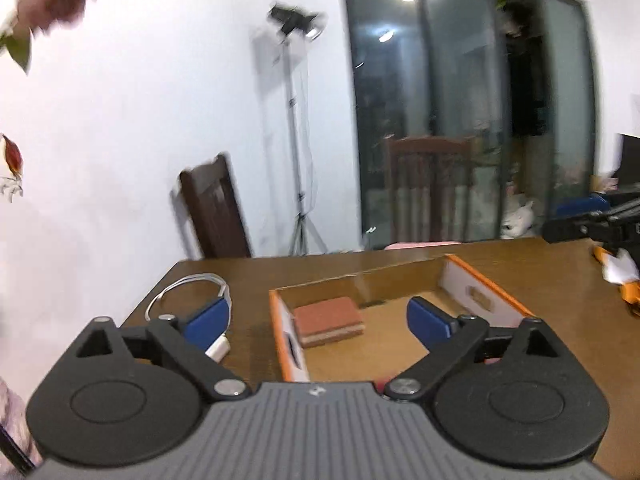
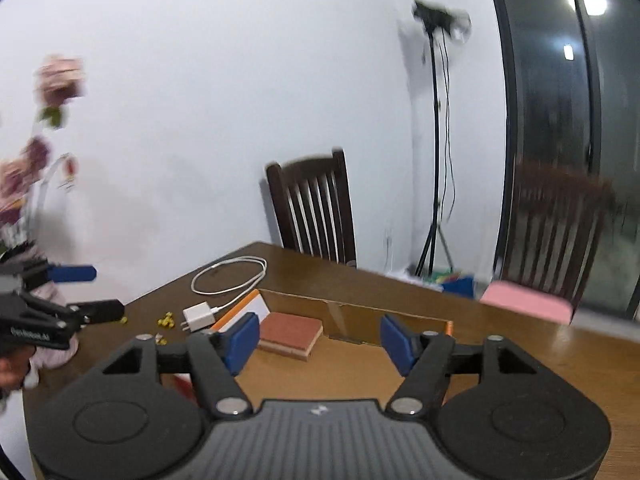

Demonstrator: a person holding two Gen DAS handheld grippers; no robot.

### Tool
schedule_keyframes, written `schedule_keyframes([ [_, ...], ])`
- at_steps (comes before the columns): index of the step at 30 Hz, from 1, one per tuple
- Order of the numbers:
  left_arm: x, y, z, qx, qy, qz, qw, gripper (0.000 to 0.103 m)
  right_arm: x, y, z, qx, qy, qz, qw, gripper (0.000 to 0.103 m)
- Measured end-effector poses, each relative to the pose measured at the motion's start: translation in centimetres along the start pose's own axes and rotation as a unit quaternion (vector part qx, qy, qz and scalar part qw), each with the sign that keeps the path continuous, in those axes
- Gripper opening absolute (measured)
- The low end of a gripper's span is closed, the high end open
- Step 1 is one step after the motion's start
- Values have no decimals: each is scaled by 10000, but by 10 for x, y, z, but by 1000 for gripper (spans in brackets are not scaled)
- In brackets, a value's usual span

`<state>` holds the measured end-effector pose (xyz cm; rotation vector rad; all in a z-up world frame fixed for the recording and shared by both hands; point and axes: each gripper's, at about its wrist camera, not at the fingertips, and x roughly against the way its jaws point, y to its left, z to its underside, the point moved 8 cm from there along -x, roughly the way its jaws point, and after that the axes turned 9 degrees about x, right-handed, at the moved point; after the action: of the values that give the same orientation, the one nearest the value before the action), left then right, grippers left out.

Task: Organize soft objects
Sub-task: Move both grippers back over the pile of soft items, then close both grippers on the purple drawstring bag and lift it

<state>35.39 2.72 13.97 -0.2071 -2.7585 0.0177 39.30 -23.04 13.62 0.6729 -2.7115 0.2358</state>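
The left gripper stands wide open, its blue pads far apart, and nothing is held between them. Ahead of it, seen between the fingers, a brown sponge lies flat inside the cardboard box, near the box's left wall. Behind the left finger a white cable and charger lie on the table.

The right gripper is also released, with a clear gap between its pads, and it grips nothing. The same sponge lies just beyond its left finger, not touched by it.

Only the right wrist view shows the small yellow bits on the table beside the charger, a pink block at the far right edge of the table, and the left gripper from the side, open and empty. Only the left wrist view shows the box's right wall with its handle slot, and part of the right gripper at the far right
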Motion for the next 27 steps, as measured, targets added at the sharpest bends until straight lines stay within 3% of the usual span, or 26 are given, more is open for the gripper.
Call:
schedule_keyframes([
  [5,63,-33,50,36,-259,284,9993,103,74,38,46,313,-459,149,9983,82],
  [10,90,-52,107,420,-206,213,9987,103,101,66,113,250,-454,301,9982,83],
  [14,90,-69,169,368,414,263,9981,103,103,85,173,-431,-275,195,9985,84],
  [17,92,-68,193,470,709,323,9959,103,106,102,217,-684,91,39,9976,83],
  [20,89,-67,194,569,698,353,9953,103,109,108,233,-757,218,39,9969,83],
  [24,75,-71,190,667,708,443,9943,102,105,104,228,-890,93,60,9960,81],
  [27,57,-75,194,764,815,620,9918,88,93,102,225,-1009,102,-40,9948,75],
])
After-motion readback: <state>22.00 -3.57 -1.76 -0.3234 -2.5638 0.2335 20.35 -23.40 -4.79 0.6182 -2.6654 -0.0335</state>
